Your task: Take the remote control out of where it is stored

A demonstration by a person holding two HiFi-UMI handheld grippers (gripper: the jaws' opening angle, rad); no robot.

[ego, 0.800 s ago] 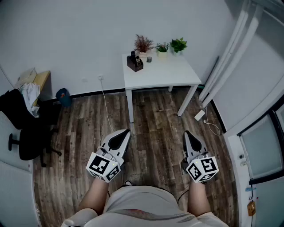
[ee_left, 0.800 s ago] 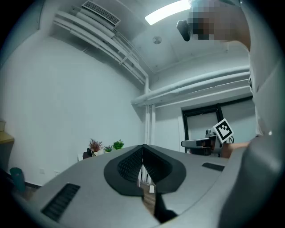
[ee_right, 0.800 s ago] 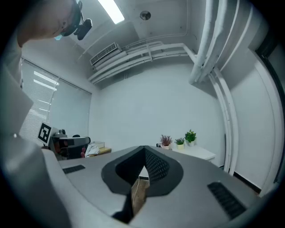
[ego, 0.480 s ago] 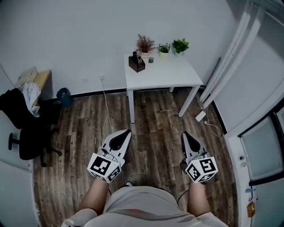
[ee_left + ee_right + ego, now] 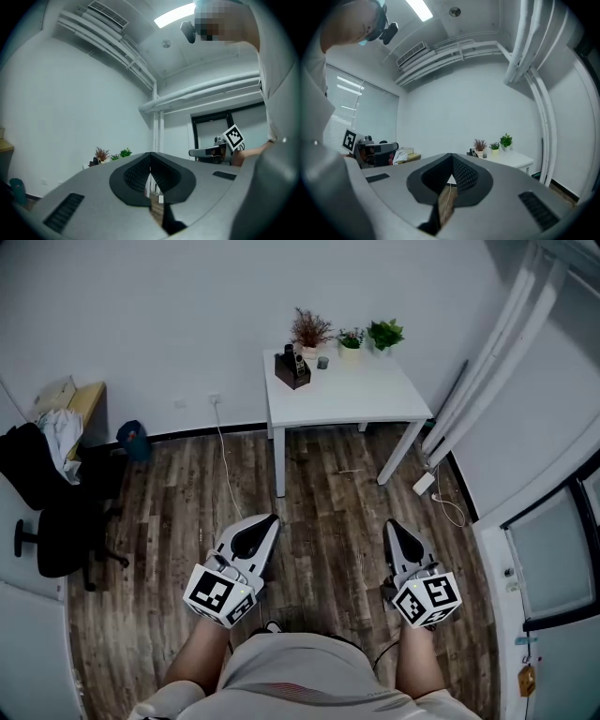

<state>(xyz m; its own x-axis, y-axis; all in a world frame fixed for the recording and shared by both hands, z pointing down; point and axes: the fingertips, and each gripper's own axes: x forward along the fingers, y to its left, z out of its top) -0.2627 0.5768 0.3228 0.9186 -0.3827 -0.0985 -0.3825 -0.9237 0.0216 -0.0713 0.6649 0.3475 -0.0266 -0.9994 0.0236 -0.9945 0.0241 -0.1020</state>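
Wood-plank floor (image 5: 319,484) fronts the white counter (image 5: 361,395); at the counter's far-left corner the remote control (image 5: 298,360) stands in a dark holder (image 5: 290,377). Left gripper (image 5: 268,519) and right gripper (image 5: 393,523) hang well short of the counter, jaws pressed together. Approach, spread one pair, then draw the remote straight upward.
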